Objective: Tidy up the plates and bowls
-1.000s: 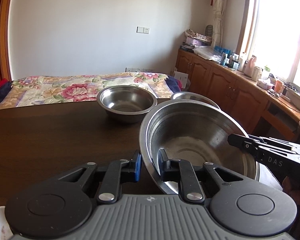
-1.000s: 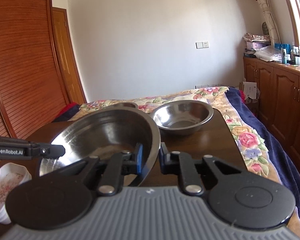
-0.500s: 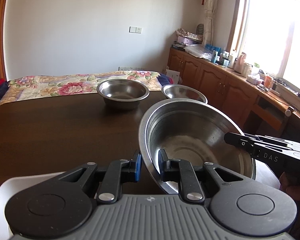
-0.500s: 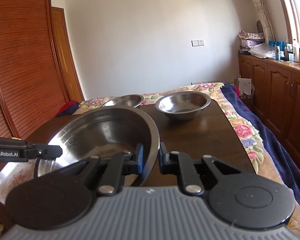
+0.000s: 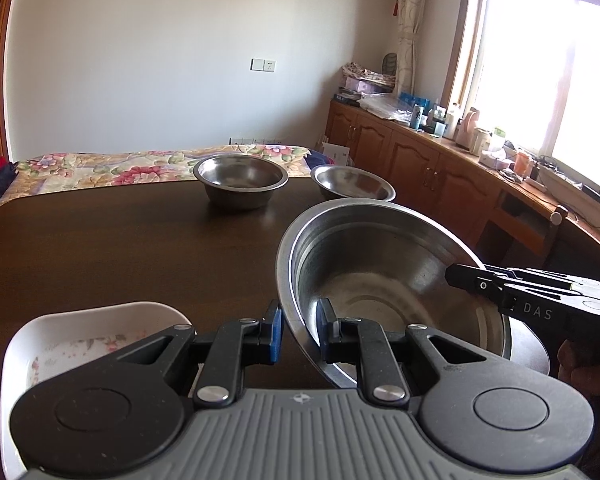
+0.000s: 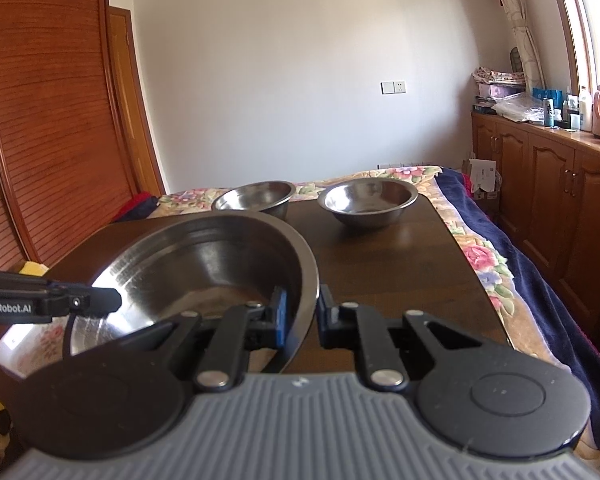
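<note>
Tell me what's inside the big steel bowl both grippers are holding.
The big steel bowl shows only bare scuffed metal inside. The left gripper and right gripper cover part of its near rim and wall; what lies beneath it is hidden.

Past the left claw (image 5: 298,330), a bed (image 5: 112,168) with a floral cover lies beyond the far edge of the dark wooden surface (image 5: 120,248). Right of that claw, wooden cabinets (image 5: 416,168) run under a bright window (image 5: 548,76), their top crowded with bottles (image 5: 440,114). Left of the right claw (image 6: 303,314), a slatted wooden wardrobe (image 6: 56,128) stands. A wall switch (image 6: 393,87) sits ahead.
</note>
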`<state>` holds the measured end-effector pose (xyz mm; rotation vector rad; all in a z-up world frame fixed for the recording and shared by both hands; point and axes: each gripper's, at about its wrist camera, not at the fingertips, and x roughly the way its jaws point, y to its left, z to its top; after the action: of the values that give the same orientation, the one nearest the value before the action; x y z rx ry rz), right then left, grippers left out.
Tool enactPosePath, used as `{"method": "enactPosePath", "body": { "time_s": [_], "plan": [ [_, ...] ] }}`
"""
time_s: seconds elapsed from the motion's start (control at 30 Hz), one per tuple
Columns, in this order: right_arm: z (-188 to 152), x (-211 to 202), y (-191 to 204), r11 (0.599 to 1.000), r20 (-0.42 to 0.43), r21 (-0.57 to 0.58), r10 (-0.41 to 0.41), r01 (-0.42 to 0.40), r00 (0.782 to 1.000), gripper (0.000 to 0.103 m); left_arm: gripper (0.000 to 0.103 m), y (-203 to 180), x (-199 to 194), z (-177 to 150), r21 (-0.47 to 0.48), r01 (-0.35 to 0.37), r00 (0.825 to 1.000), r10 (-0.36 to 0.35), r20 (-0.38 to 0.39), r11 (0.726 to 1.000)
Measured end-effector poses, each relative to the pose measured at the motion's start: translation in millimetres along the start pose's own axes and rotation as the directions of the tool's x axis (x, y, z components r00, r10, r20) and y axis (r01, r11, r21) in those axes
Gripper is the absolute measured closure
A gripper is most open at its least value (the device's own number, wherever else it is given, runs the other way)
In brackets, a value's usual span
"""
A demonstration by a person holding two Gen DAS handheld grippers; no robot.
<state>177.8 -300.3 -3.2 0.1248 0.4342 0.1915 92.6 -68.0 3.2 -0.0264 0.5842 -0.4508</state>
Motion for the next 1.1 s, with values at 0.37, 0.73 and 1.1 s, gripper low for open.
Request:
{"method": "enactPosePath", "body": {
  "time_s": [0.37,0.73,1.1],
  "plan": [
    [-9.0,-3.4,8.7,1.000,-0.017,-0.005,0.008,-0.008,1.000,0.086,0.084,4.0,-4.7,-11.1,0.010,-0.012,1.000,0.012,-0.022,1.000],
    [-13.1,4.0,9.6,1.000,-0.042,-0.007,0.008,-0.008,0.999,0.086,0.084,7.1,0.3,-17.0,0.005,-0.015,0.999,0.015,-0.048,1.000],
    [-14.1,8.1,10.5,1.000,-0.053,-0.007,0.014,-0.015,0.998,0.084,0.083,9.8,6.2,-18.7,0.008,-0.017,0.998,0.018,-0.060,1.000]
  ]
}}
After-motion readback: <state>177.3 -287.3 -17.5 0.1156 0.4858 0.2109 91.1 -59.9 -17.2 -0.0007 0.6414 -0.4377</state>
